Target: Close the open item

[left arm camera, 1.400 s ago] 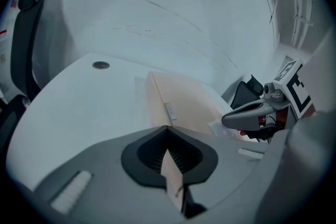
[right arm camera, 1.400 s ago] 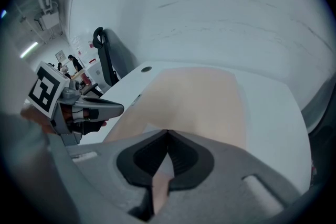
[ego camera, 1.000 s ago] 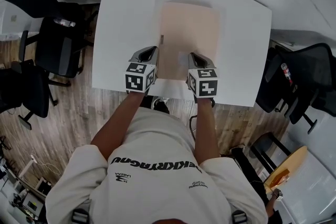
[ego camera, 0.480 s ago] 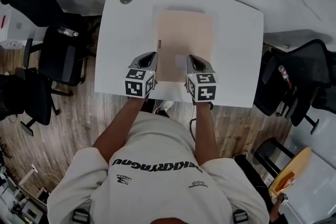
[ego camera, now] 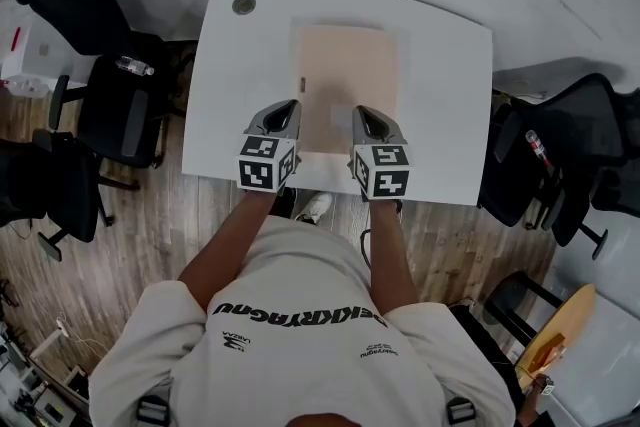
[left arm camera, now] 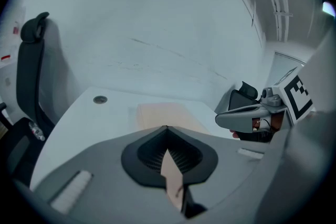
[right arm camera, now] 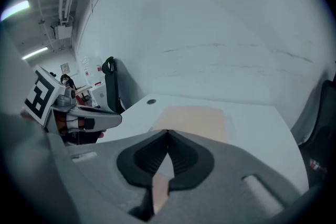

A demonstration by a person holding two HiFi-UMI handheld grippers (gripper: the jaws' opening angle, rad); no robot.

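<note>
Both left gripper (ego camera: 285, 105) and right gripper (ego camera: 362, 112) have jaws pressed together on nothing, sitting at the bench's (ego camera: 445, 115) near edge either side of the beige flat item (ego camera: 345, 70), which runs lengthwise toward the far edge, about equally reachable.

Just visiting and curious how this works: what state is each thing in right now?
Left gripper: shut, holding nothing, at the beige item's near left edge.
Right gripper: shut, holding nothing, over the item's near right part.
Beige item: lying flat on the white table, seemingly closed.
</note>
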